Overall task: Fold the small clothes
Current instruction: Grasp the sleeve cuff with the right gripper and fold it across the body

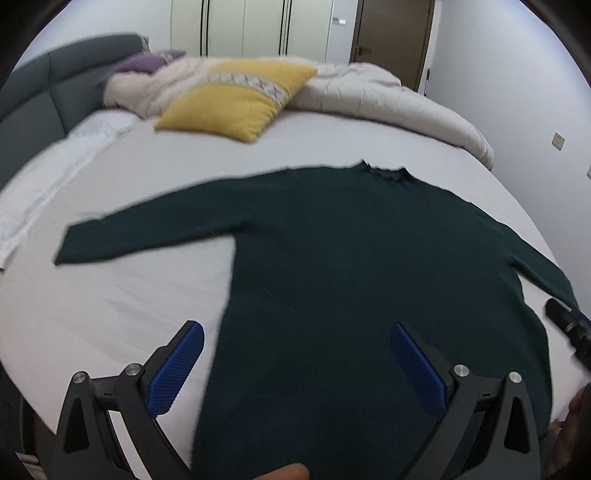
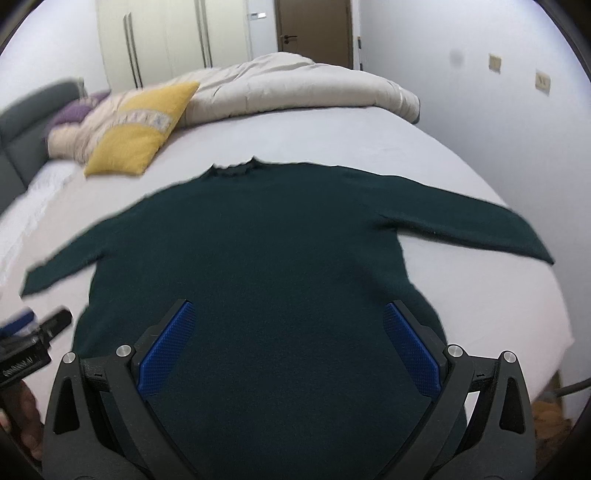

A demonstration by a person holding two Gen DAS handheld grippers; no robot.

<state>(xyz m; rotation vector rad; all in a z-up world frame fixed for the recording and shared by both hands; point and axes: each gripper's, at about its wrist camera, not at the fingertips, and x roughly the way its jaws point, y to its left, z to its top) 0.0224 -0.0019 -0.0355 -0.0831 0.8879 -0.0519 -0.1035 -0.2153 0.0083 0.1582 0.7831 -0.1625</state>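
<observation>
White walls close in a bedroom, with tall pale wardrobe doors and a brown door at the far end. Most of both views is filled by a wide bed under a smooth, pale sheet. A grey padded headboard stands along its left side. A cream duvet is bunched along the far edge, and a yellow cushion with a patterned band lies against it, beside something purple. Two wall sockets sit on the wall at the right.

On the near half of the bed a dark green sweater lies flat, neck away from the cameras, both sleeves spread out to the sides, and its hem is toward the near edge.

Above the sweater's lower left part hangs the left gripper; its blue-padded fingers are spread wide with nothing between them, the left finger over bare sheet and the right one over the cloth. Over the lower right part, the right gripper is likewise spread wide and empty, both fingers over the cloth. Whether either touches the fabric is hard to tell from these views.

Each gripper shows at the edge of the other's view. There is pale lettering on the left one's black body in the right wrist view, but it is too blurred to read.
</observation>
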